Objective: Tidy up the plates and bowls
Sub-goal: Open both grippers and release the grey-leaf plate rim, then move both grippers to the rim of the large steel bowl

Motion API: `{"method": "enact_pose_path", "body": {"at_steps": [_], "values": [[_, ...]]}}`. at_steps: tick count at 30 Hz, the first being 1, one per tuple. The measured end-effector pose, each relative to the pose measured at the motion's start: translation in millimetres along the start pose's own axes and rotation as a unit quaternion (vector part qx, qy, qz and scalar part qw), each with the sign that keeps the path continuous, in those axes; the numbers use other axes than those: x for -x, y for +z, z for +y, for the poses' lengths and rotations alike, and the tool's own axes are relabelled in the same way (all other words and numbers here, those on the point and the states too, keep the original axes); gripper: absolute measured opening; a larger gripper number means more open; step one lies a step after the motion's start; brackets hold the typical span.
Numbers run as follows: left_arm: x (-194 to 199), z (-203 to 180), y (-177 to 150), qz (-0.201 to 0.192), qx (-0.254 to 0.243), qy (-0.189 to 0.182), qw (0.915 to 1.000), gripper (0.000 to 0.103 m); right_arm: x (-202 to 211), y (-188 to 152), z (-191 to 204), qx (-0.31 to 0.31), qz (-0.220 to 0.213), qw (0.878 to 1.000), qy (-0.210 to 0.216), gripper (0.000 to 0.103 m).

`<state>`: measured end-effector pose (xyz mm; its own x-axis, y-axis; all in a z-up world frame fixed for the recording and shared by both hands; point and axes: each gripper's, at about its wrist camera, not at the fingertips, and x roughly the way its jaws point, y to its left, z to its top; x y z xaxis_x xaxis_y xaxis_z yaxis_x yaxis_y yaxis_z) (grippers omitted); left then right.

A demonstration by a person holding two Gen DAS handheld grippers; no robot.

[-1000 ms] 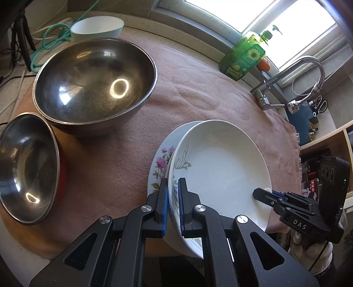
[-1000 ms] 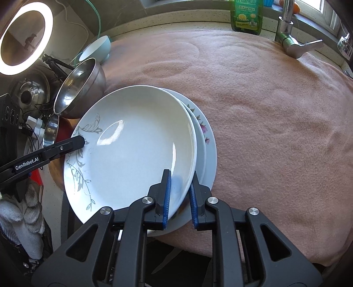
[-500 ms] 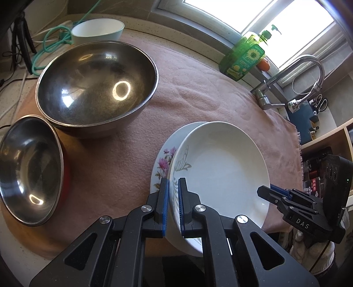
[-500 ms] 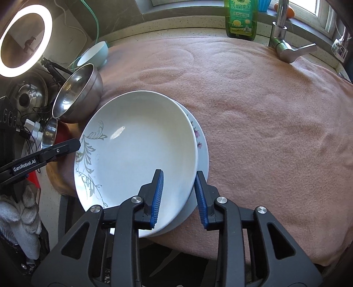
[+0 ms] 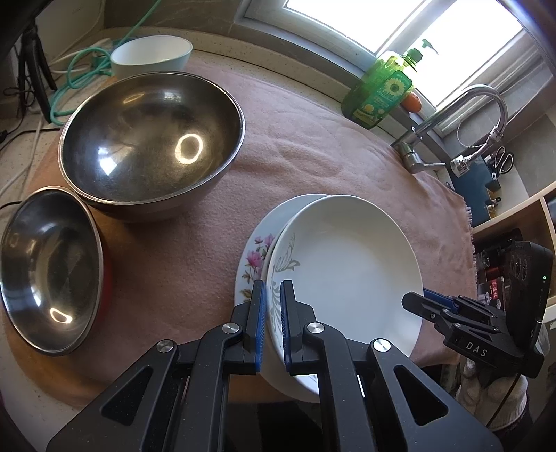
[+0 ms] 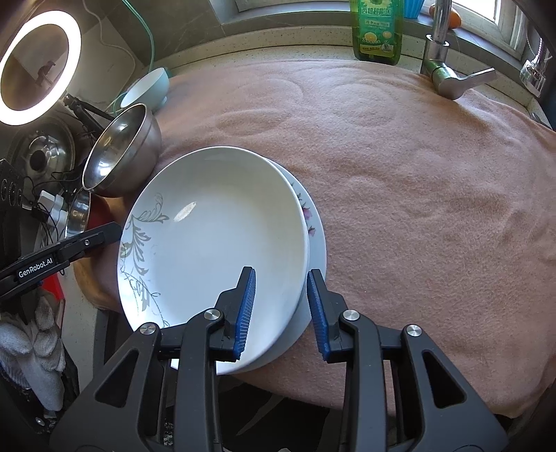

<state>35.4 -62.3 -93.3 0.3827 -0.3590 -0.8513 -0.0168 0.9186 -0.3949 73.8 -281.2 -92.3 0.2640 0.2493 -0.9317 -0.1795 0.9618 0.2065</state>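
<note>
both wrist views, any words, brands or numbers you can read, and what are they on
"GenRobot.AI": on the left gripper, seen side-on in the right wrist view.
"DAS": on the right gripper, seen in the left wrist view.
Green soap bottle: yellow label with large Chinese characters, smaller print beneath too small to read.
No print on the plates, only floral patterns.

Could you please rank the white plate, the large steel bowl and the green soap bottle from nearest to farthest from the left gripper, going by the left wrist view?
1. White plate, clamped in the left gripper.
2. Large steel bowl, up left on the cloth.
3. Green soap bottle, far right by the window.
</note>
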Motion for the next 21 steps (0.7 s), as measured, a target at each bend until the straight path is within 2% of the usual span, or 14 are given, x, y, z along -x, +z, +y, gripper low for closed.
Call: {"method": "enact_pose_path", "body": {"at_steps": [2, 7, 9, 10, 13, 16, 18, 21], "values": [[3.4, 1.5, -0.9, -0.002, 0.001, -0.002, 1.0, 0.008, 4.8, 1.9, -0.6, -0.004, -0.007, 1.0, -0.003, 0.046], [14.7, 7.4, -2.7, -0.005, -0.002, -0.008, 1.0, 0.011, 21.9, 9.0, -0.1, -0.013, -0.029, 0.999, -0.002, 0.056], [21.2, 10.4, -3.5, -0.005, -0.001, -0.009, 0.9999, 0.022, 29.1, 14.0, 1.6, -0.015, -0.037, 0.999, 0.007, 0.064], [25.3, 12.6, -3.6, -0.009, 0.001, -0.009, 0.9999, 0.028, 32.3, 16.8, 3.7, -0.012, -0.042, 0.999, 0.009, 0.064], [37.6, 20.0, -1.3, -0.022, 0.007, -0.001, 0.9997, 0.028, 37.5, 28.2, 12.3, 0.004, -0.046, 0.999, 0.022, 0.064], [49.6, 30.3, 4.5, -0.039, 0.025, 0.008, 0.9989, 0.03, 38.6, 40.9, 21.1, 0.028, -0.049, 0.998, 0.038, 0.075], [57.0, 38.0, 9.8, -0.052, 0.04, 0.023, 0.9976, 0.039, 38.6, 48.6, 26.5, 0.043, -0.051, 0.997, 0.047, 0.075], [69.4, 53.6, 17.3, -0.073, 0.073, 0.04, 0.9939, 0.04, 36.7, 59.0, 34.2, 0.061, -0.053, 0.995, 0.064, 0.075]]}}
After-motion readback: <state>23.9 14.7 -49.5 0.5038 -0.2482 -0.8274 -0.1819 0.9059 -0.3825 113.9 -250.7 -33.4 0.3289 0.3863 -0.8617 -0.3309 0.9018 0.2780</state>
